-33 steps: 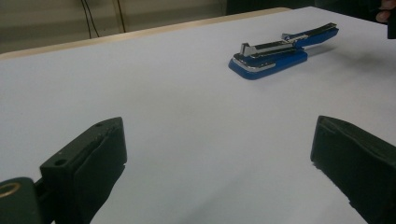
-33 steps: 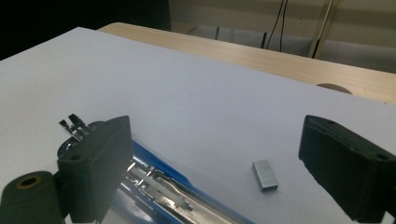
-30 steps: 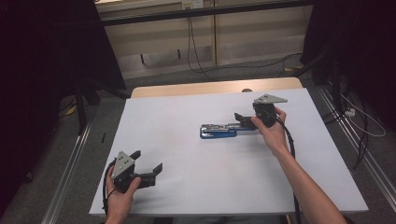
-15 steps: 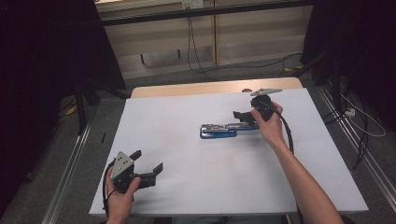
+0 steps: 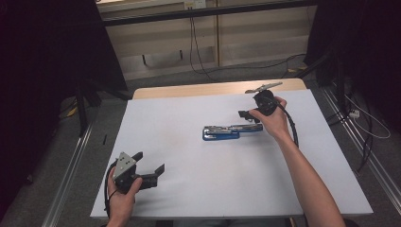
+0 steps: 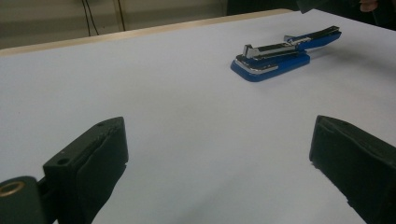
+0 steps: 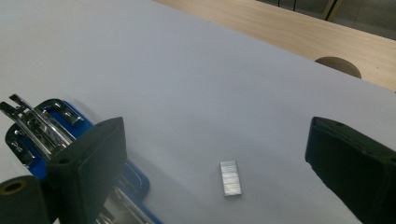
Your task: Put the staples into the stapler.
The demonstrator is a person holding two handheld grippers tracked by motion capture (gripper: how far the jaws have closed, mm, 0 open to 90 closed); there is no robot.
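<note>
Near the table's middle lies an opened blue stapler (image 5: 227, 132), the right gripper (image 5: 249, 114) hovering beside it, jaws spread. A staple strip (image 7: 231, 177) lies between them. At the near corner, the left gripper (image 5: 152, 166) is released too.

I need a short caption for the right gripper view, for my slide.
Open right gripper above a small strip of staples on the white table, beside the opened blue stapler.

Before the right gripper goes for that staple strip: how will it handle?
The staple strip lies flat on the white table cover and looks very thin, so the right gripper would likely struggle to get under it. Its bare metal looks slippery. As glued staples, it may snap if squeezed.
</note>
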